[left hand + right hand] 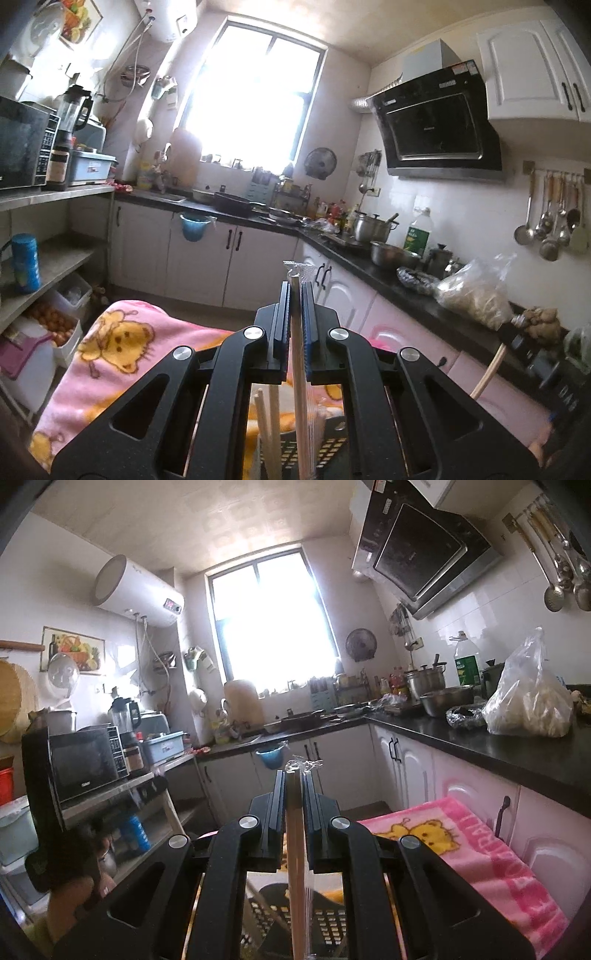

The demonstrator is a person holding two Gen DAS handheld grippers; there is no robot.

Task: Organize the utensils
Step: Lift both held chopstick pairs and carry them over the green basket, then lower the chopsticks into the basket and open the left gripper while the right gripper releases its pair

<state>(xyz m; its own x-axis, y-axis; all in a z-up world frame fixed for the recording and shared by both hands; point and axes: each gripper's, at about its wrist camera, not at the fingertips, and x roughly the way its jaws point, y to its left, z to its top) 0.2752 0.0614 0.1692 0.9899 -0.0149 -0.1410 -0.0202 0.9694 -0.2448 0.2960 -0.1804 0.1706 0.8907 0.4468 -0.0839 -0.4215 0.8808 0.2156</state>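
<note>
My left gripper is shut on a pair of wooden chopsticks in a clear plastic sleeve, which stands upright between the pads and pokes out past the tips. Below it a black perforated utensil basket holds other bare wooden chopsticks. My right gripper is likewise shut on wrapped chopsticks, held upright above the same kind of black perforated basket. Both grippers point up into the kitchen, over a pink cartoon-bear blanket.
A black countertop runs along the right with pots, a bottle and a plastic bag. Shelves with a microwave stand at the left. A hand holding a black gripper handle shows at the left of the right wrist view. Another chopstick sticks up at right.
</note>
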